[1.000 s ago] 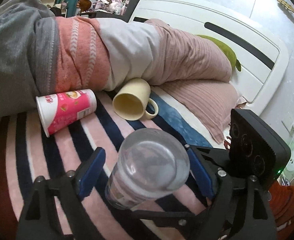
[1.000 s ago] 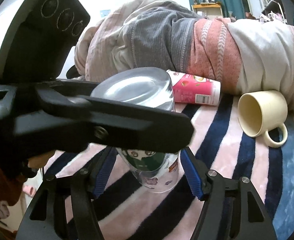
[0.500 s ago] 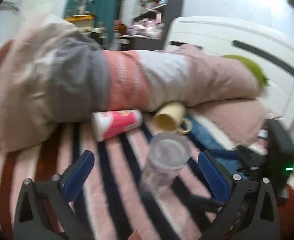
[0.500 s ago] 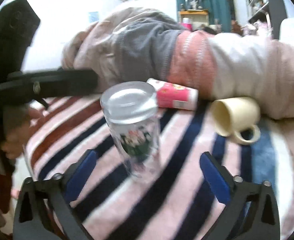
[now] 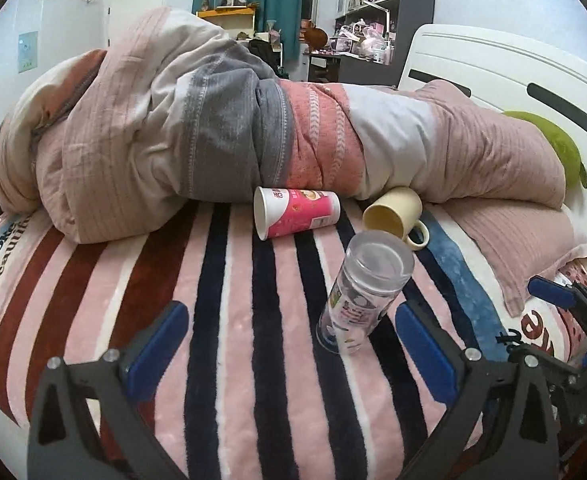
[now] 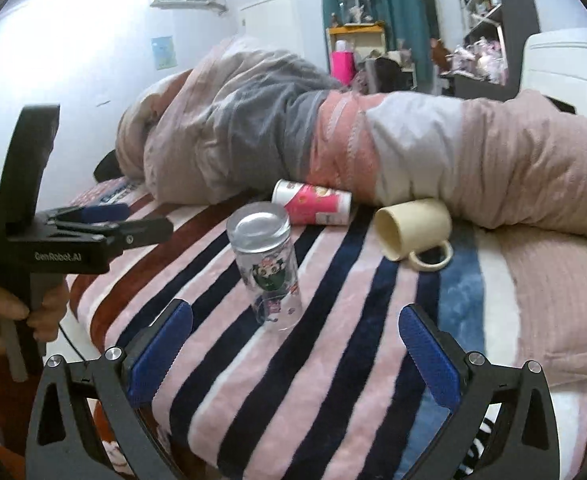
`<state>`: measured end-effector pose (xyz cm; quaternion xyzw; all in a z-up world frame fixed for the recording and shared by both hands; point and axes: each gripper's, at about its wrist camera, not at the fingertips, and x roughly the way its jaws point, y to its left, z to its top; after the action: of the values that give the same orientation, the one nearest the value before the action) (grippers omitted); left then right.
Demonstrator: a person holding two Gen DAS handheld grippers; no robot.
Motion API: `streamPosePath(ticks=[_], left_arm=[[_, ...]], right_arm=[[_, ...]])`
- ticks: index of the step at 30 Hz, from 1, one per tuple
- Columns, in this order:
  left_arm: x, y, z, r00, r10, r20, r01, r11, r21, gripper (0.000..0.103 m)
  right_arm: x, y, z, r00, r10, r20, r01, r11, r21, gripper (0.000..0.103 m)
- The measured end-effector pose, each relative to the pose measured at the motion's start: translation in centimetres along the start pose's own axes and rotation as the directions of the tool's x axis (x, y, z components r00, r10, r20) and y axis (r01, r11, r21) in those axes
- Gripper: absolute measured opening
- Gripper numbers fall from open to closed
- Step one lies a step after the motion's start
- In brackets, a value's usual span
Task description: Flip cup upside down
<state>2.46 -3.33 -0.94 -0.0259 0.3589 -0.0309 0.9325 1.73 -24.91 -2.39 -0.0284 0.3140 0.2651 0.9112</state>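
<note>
Bed point(image 5: 229, 360) with striped pink/navy blanket; clear printed cup point(image 5: 363, 292) stands on it mouth-down; pink paper cup point(image 5: 297, 212) and cream mug point(image 5: 393, 216) lie on their sides behind, near bunched duvet point(image 5: 213, 136); pink pillow point(image 5: 525, 240) at right.

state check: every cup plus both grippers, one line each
Clear glass cup: upside down, base up, standing free on the striped blanket.
Pink paper cup: on its side.
Cream mug: on its side.
Left gripper: open, empty.
Right gripper: open, empty.
</note>
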Motion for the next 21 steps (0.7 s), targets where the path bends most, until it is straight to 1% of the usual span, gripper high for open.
streamPosePath(ticks=[3,7,12,21], left_arm=[[-0.18,-0.05,-0.04,1.0,-0.006,0.003,0.006,1.0,-0.002,0.103],[-0.2,-0.22,-0.03,1.0,0.018,0.004,-0.018,1.0,0.009,0.103],[-0.13,-0.38,-0.11,1.0,0.024,-0.003,-0.024,1.0,0.009,0.103],[0.17,-0.67,-0.38,1.0,0.028,-0.013,-0.028,1.0,0.013,0.103]], right_arm=[[-0.14,0.13,0.13,1.0,0.008,0.006,-0.008,1.0,0.006,0.103],[-0.28,0.07,0.3,1.0,0.015,0.017,-0.016,1.0,0.012,0.103],[-0.64,-0.15,0.21,0.999,0.031,0.028,-0.032,0.999,0.039,0.103],[-0.38,-0.24,-0.26,0.999,0.027,0.018,-0.028,0.998,0.054,0.103]])
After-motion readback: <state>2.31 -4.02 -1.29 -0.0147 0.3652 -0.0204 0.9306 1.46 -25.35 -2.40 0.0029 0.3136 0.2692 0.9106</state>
